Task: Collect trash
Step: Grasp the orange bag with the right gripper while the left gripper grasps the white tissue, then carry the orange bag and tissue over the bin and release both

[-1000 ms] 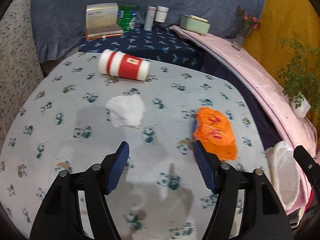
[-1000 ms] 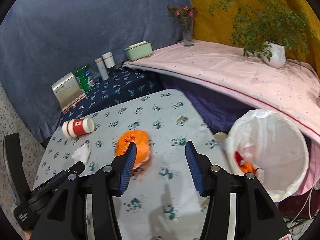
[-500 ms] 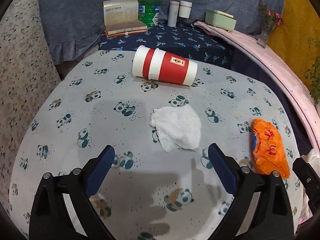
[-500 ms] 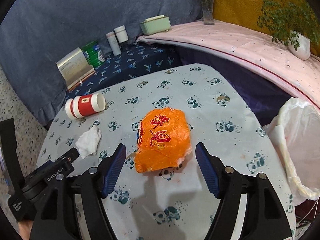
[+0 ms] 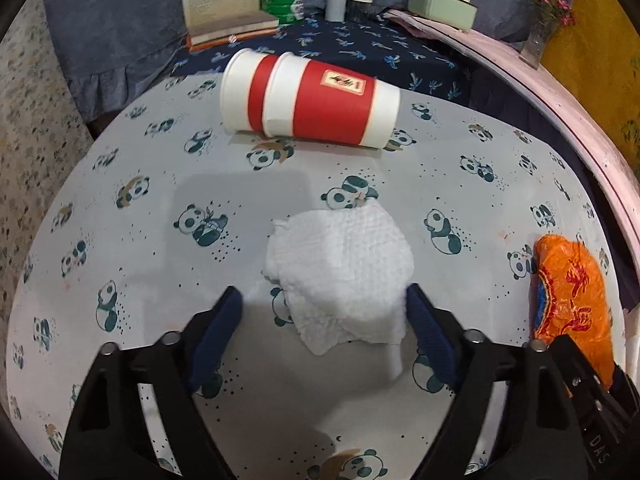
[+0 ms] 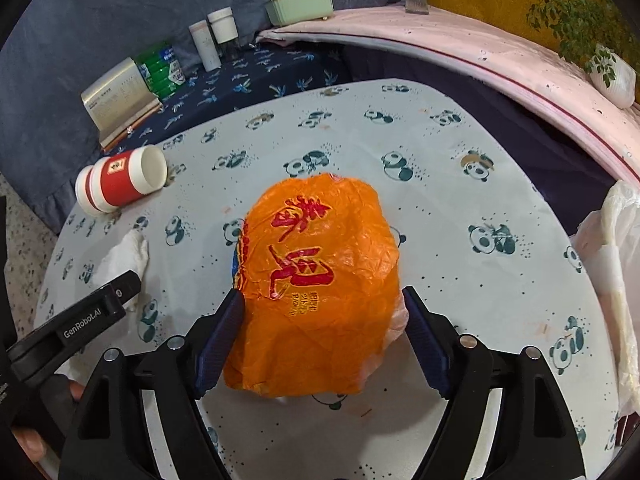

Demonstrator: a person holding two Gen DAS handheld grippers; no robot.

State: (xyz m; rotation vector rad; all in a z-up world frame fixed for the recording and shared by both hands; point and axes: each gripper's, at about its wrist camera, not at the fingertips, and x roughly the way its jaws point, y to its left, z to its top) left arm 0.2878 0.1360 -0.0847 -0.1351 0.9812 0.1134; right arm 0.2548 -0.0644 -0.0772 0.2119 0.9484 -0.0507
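1. On the panda-print table (image 6: 460, 240), an orange wrapper (image 6: 320, 280), a tipped cup (image 5: 312, 104) and a tissue (image 5: 340, 264) are lying apart; a white bin bag (image 6: 616, 260) is hanging off the right edge.
2. Right gripper (image 6: 322, 320) is straddling the wrapper, fingers apart, nothing clamped.
3. Left gripper (image 5: 322, 320) is straddling the tissue, fingers equally wide.
4. Risks, I'd judge: the slick, puffy wrapper squirting out as the jaws close, or the limp tissue tearing or snagging the cloth.
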